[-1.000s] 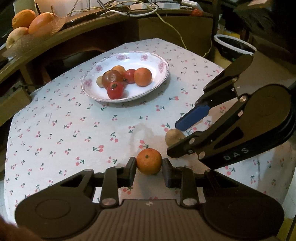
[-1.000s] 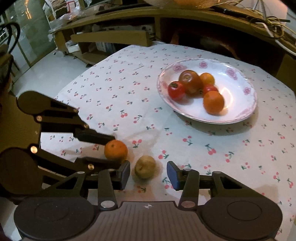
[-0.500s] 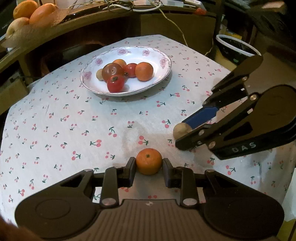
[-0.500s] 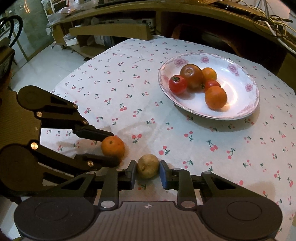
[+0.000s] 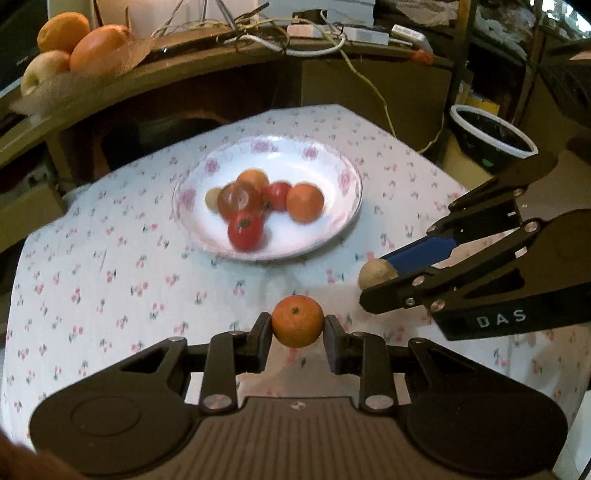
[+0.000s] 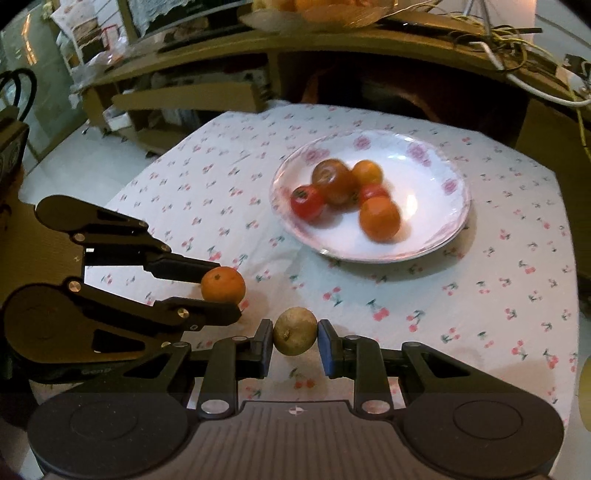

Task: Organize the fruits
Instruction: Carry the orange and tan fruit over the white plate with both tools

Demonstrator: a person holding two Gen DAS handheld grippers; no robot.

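My left gripper (image 5: 297, 326) is shut on a small orange tangerine (image 5: 297, 321) and holds it above the cherry-print tablecloth. My right gripper (image 6: 294, 336) is shut on a small brownish round fruit (image 6: 294, 336), also lifted off the cloth. Each shows in the other's view: the tangerine (image 6: 223, 284) at the left, the brown fruit (image 5: 376, 273) at the right. A white flowered plate (image 5: 332, 229) (image 6: 436, 236) lies ahead with several fruits: tomatoes, oranges and a dark round fruit.
A curved wooden shelf runs behind the table, with a basket of large oranges (image 5: 74, 40) and tangled cables (image 5: 314, 33). A dark bin with a white rim (image 5: 491, 136) stands beyond the table's right edge. The floor lies off the left edge (image 6: 74, 155).
My right gripper closed on the brown fruit. Both grippers have risen off the cloth with their fruits and moved toward the plate.
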